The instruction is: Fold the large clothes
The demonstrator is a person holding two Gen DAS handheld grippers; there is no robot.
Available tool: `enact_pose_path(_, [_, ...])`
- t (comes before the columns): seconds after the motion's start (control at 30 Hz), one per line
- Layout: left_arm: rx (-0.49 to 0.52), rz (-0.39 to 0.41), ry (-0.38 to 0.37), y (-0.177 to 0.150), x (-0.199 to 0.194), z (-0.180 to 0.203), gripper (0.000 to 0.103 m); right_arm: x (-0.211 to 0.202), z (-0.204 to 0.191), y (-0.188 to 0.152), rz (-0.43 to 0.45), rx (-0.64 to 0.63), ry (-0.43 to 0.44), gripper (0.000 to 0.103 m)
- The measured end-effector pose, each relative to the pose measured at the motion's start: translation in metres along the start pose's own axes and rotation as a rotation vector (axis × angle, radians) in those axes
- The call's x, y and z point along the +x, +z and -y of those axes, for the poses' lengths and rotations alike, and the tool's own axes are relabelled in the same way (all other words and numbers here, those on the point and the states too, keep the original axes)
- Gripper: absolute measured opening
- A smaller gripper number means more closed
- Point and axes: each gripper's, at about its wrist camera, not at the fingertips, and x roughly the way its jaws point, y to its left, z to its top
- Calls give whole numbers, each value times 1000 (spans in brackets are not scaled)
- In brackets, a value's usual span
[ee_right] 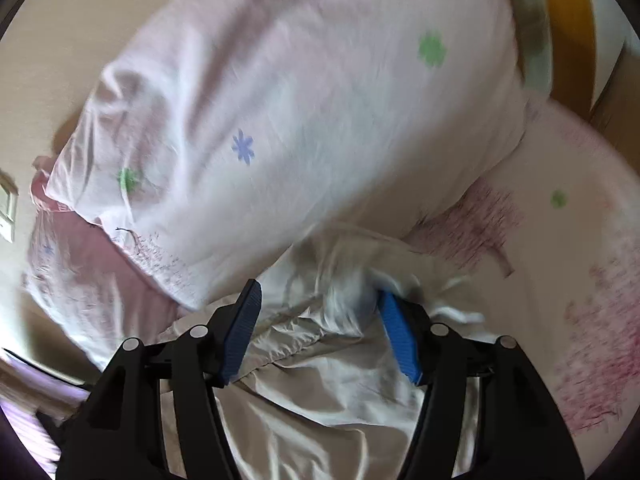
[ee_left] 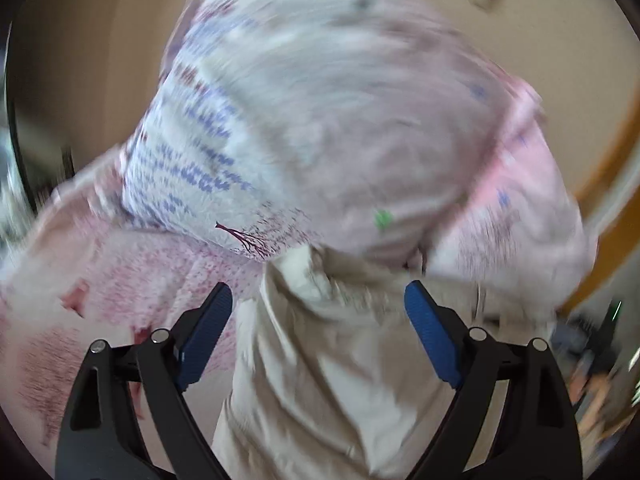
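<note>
A beige garment lies crumpled on a pink patterned bedsheet. My left gripper is open, its blue pads apart on either side of the beige cloth, not clamped on it. In the right wrist view the same beige garment lies bunched between the open blue pads of my right gripper, with a fold of cloth against the right pad. Both views are motion-blurred.
A large pillow in a pale pink flowered case lies just beyond the garment, also in the right wrist view. The bedsheet spreads to the right. A wooden bed frame and beige wall are behind.
</note>
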Motion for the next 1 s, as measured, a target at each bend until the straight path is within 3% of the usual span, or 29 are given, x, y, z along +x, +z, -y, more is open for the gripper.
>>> enact_pose_path(0.07, [116,26,24,-18,-11,21,88,-15,-16,-6,87,-78,-62,67])
enact_pose_path(0.1, [184,38,36,-30,-15,34,88,-20,-27,-14,91,-143,-33,67])
enact_pose_path(0.13, [229,45,45,-38,-15,43,88,-19,-38,-22,61,-214,11,67])
enact_pose_path(0.2, [294,38,56,-53,-12,56,88,-8,-69,-53,-70,-389,100,48])
enact_pose_path(0.3, [393,3,68,-77,2,81,88,8,-99,-89,-208,-543,139,33])
enact_pose_path(0.43, [474,-73,119,-92,35,100,86,34,-132,-112,-256,-687,18,33])
enact_pose_path(0.6, [432,-151,193,-79,70,96,83,83,-131,-105,-393,-618,-82,33])
enact_pose_path(0.73, [407,-160,259,-65,86,93,83,116,-127,-86,-483,-507,-99,33])
enact_pose_path(0.8, [376,-180,252,-60,90,88,83,123,-124,-83,-512,-485,-95,33])
enact_pose_path(0.9, [323,-174,205,-58,78,75,80,108,-121,-82,-481,-505,-55,33])
enact_pose_path(1.0, [300,-133,169,-60,55,63,80,60,-104,-81,-361,-522,22,34])
